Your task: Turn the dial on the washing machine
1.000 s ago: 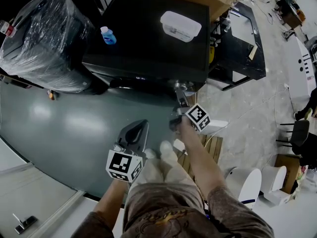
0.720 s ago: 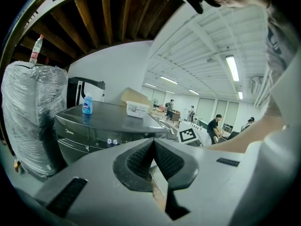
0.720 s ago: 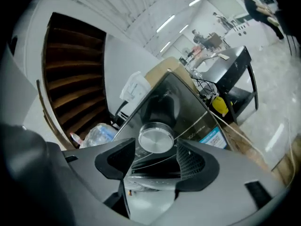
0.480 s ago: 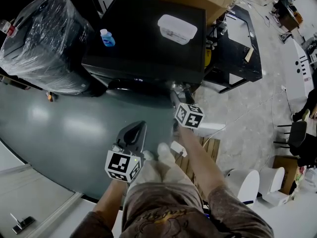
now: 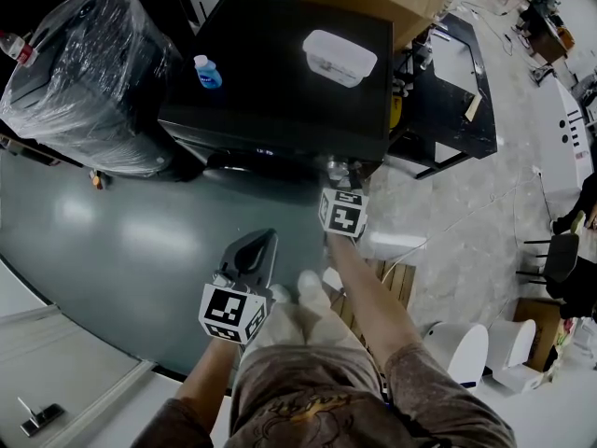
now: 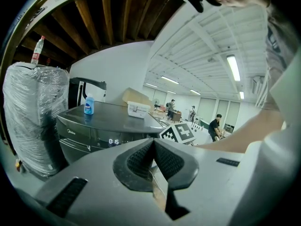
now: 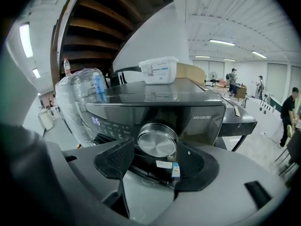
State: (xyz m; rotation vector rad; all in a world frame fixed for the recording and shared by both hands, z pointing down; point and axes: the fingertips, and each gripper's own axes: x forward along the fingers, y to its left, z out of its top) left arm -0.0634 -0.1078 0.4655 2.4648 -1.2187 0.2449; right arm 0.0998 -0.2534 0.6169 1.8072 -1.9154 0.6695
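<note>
My right tongs, jaws just opened, straddle the dial — apparently clear of it; closing off-centre could skid off its slick rim. My left tongs — clenched, empty.

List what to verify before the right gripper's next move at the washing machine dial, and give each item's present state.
1. Dial between the right gripper jaws: ok.
2. Pads gripping the dial: not ok; the jaws have just been opening and stand open on either side of it.
3. Left gripper out of the way: ok; shut, empty, held back from the washing machine.
4. Display lit: ok.
5. Dial at the wanted setting: cannot tell.
</note>
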